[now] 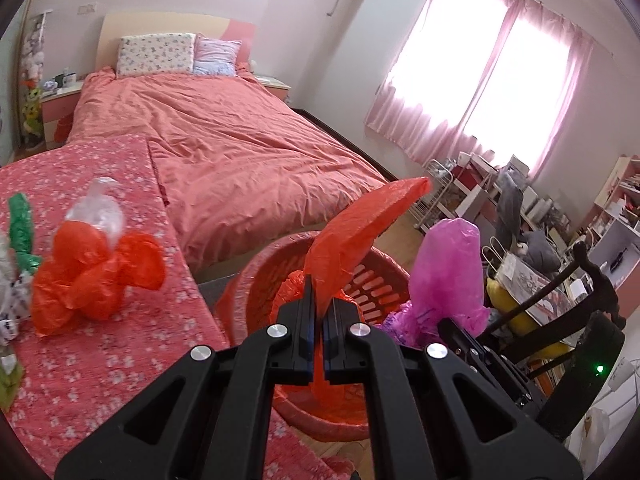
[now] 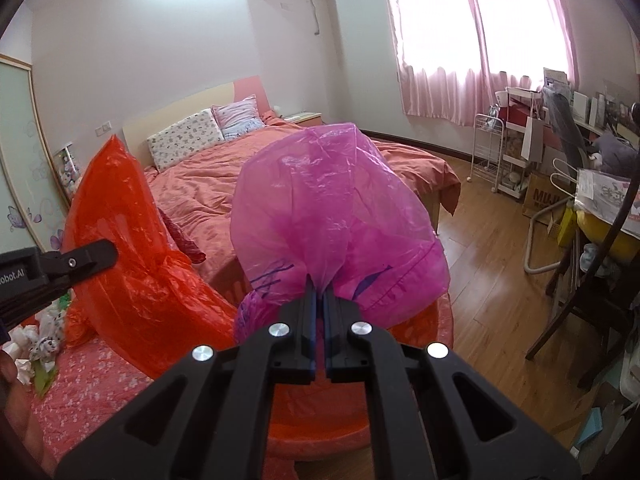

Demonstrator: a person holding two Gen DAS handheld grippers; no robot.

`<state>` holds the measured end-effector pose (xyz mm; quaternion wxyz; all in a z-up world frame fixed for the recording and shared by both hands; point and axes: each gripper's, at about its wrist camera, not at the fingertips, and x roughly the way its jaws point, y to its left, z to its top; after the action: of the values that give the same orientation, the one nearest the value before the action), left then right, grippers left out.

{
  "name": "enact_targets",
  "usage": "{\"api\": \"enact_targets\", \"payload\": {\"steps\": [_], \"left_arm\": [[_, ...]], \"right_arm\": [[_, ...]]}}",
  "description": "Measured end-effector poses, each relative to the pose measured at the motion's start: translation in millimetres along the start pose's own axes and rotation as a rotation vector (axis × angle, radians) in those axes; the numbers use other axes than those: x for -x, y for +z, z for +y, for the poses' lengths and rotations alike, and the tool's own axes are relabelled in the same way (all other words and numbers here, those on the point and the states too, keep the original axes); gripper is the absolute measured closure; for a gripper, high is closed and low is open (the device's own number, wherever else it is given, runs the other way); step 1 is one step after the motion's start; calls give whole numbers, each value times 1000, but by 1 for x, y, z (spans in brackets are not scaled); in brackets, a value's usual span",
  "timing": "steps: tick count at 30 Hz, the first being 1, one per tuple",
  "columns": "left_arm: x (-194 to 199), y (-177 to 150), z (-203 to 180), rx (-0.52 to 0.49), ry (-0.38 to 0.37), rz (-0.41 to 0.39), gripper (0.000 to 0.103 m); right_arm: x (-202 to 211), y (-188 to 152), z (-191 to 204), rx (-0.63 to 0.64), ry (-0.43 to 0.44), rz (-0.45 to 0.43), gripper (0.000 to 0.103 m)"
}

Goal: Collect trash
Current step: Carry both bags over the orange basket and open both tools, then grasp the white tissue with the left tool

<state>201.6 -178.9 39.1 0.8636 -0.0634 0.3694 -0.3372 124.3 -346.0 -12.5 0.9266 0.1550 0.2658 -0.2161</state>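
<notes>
In the left wrist view, a crumpled red bag with clear plastic on top lies on the floral cover at nine o'clock, with green plastic further left. At centre the left gripper is clamped tight on a red plastic bag above the red slatted basket. At three o'clock, the right gripper is pinched closed on a pink plastic bag, just beside the red one, over the same basket, with the bed behind.
</notes>
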Motion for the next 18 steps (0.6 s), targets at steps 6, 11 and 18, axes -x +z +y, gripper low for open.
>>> {"api": "enact_targets", "payload": {"steps": [6, 11, 18], "left_arm": [[-16, -6, -2, -4, -6, 43, 100], [-25, -9, 4, 22, 8, 80, 99], [-21, -13, 14, 37, 59, 80, 60]], "right_arm": [[-12, 0, -6, -10, 0, 13, 98], [-17, -1, -9, -21, 9, 20, 92], [-20, -5, -11, -17, -12, 22, 72]]}}
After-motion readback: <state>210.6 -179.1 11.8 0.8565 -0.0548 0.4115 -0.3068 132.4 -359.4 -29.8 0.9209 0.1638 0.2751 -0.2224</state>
